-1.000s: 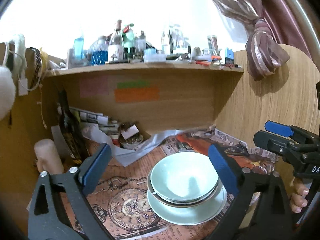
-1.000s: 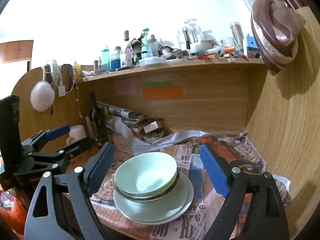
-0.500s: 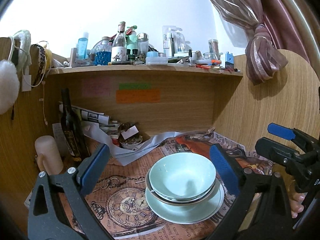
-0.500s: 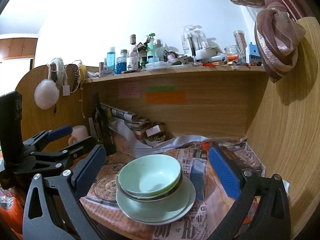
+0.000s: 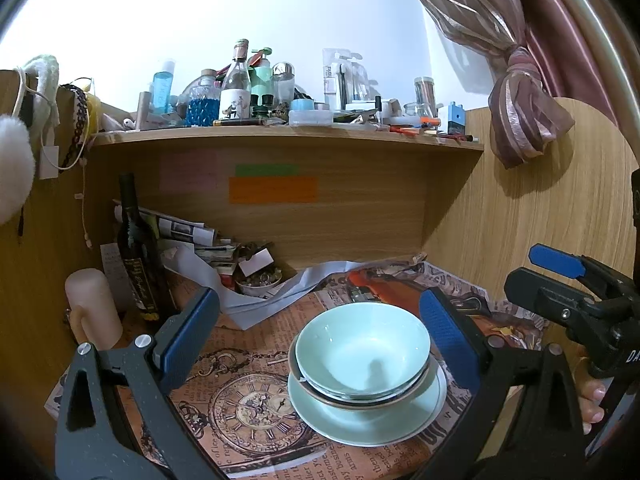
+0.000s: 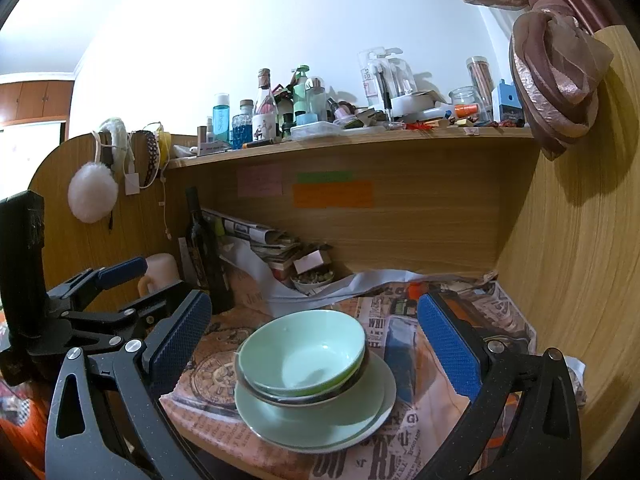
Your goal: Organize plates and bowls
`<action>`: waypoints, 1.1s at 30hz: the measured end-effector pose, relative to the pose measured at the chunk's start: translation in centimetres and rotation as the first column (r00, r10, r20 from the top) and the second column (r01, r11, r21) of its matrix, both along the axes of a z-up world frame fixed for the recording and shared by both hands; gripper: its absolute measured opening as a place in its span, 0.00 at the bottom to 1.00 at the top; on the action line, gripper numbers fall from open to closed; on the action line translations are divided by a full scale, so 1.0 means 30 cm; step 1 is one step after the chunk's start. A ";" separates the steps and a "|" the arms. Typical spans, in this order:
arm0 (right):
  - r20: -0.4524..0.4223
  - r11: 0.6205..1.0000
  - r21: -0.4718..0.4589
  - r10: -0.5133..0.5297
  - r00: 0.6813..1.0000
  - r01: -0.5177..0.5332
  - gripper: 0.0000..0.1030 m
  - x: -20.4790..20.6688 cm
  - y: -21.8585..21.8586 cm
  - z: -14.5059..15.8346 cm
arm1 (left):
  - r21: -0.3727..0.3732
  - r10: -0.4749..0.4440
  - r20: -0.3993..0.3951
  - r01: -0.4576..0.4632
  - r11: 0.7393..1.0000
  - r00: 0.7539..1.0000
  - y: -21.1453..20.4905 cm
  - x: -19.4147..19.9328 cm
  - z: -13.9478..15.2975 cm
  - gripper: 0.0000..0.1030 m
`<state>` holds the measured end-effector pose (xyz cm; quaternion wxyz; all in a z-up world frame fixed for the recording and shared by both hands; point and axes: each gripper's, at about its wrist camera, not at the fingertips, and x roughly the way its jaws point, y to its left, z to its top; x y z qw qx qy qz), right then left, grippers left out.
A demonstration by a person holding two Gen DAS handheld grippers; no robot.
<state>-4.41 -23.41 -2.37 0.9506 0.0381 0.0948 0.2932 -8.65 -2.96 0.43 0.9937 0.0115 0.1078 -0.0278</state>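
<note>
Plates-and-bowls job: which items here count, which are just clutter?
Job: top bowl, the bowl under it, plates, left gripper, right gripper.

Clutter: wine bottle, candle, newspapers, shelf bottles, sticky notes, curtain.

bowl (image 5: pixel 362 350): pale green, upright, empty, topmost | nested in 1 darker-rimmed bowl (image 5: pixel 308 386) | stack centred on pale green plate (image 5: pixel 400 424) | plate flat on newspaper-covered surface (image 5: pixel 248 344), near front edge
</note>
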 end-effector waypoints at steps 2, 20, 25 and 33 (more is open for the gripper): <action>-0.001 1.000 0.002 -0.001 1.000 0.001 1.00 -0.001 0.001 0.000 | -0.001 -0.004 -0.001 0.004 1.000 1.000 0.001 0.001 -0.001 0.99; -0.008 1.000 0.010 -0.006 1.000 0.006 1.00 0.000 0.006 0.001 | -0.002 -0.001 -0.002 0.001 1.000 1.000 -0.005 0.007 0.002 0.99; -0.012 1.000 0.015 -0.009 1.000 0.009 1.00 0.000 0.011 0.002 | -0.001 0.000 -0.003 0.000 1.000 1.000 -0.016 0.009 0.001 0.99; -0.012 0.999 0.031 -0.029 1.000 0.029 1.00 -0.005 0.013 0.004 | 0.000 0.007 -0.002 -0.007 1.000 1.000 -0.033 0.015 0.005 0.99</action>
